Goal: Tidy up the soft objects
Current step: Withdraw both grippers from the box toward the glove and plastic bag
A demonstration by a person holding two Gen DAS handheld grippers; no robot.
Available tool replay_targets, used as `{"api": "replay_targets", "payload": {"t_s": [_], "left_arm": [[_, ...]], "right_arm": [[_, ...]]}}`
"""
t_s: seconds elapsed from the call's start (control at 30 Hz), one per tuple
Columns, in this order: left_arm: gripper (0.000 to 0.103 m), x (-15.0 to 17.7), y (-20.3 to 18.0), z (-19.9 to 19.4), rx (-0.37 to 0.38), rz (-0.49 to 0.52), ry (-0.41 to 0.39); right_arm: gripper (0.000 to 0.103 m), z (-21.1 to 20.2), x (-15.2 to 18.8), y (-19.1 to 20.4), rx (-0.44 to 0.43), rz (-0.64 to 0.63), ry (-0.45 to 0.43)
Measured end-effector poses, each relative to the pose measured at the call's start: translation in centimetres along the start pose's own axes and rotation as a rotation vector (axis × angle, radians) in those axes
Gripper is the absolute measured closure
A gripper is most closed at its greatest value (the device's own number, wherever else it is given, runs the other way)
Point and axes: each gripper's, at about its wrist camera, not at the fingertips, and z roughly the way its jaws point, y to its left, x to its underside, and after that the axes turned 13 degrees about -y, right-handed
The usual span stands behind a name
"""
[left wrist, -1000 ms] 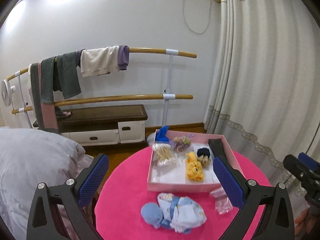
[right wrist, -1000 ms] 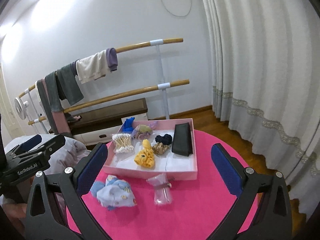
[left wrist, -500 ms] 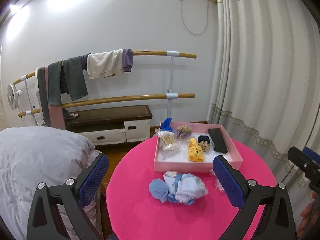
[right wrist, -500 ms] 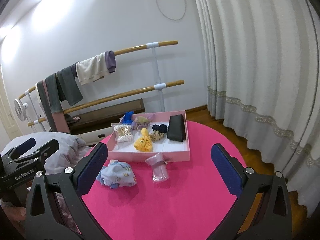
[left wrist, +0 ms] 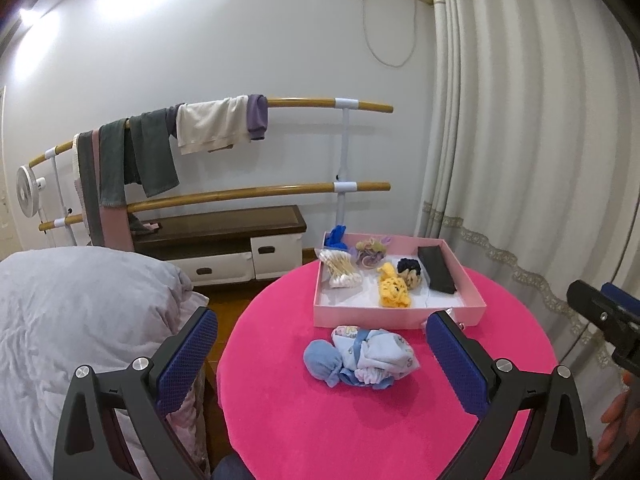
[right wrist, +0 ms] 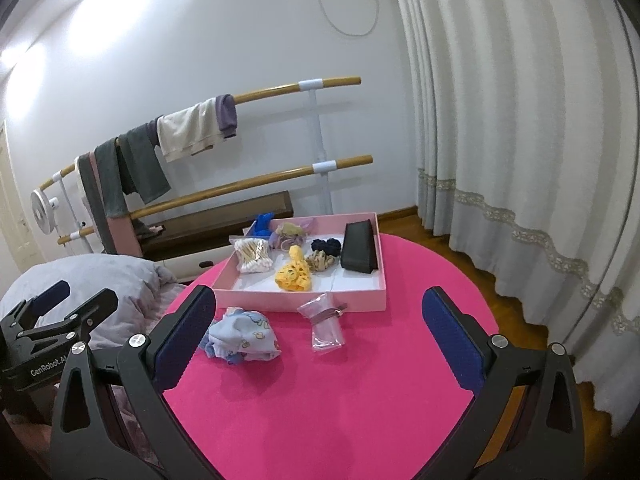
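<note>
A pale blue bundle of baby clothes (left wrist: 362,356) (right wrist: 242,338) lies on the round pink table (left wrist: 320,432) (right wrist: 360,400), in front of a shallow pink box (left wrist: 400,314) (right wrist: 300,298). The box holds cotton swabs (left wrist: 340,270), a yellow knitted piece (left wrist: 394,290) (right wrist: 294,274), scrunchies (left wrist: 410,270) and a black case (left wrist: 436,270) (right wrist: 360,254). A clear plastic bag (right wrist: 326,322) lies beside the box front. My left gripper (left wrist: 320,354) and right gripper (right wrist: 316,334) both hover open above the near table, holding nothing.
A grey duvet (left wrist: 80,320) lies left of the table. Behind stand wooden rails hung with towels (left wrist: 208,124), a low dark bench with drawers (left wrist: 224,236) and a small fan (left wrist: 26,192). White curtains (left wrist: 520,160) fill the right side. A person's fingers (left wrist: 616,416) show at the right edge.
Both grippers have drawn back and risen from the table; the box and the bundle look smaller and farther off. Nothing on the table has moved.
</note>
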Motion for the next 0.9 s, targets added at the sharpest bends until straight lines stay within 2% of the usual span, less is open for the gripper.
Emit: {"api": "replay_targets", "payload": {"t_s": [0.17, 0.43, 0.9], "left_arm": [[0.000, 0.3, -0.1, 0.5, -0.012, -0.004, 0.013], [0.000, 1.4, 1.6, 3.0, -0.045, -0.011, 0.095], [0.000, 4.8, 2.3, 11.8, -0.056, 0.021, 0.260]], "right_arm": [[0.000, 0.4, 0.4, -0.1, 0.002, 0.000, 0.016], [0.000, 2.3, 1.5, -0.9, 0.016, 0.011, 0.071], [0.000, 8.2, 5.0, -1.7, 0.025, 0.023, 0.208]]}}
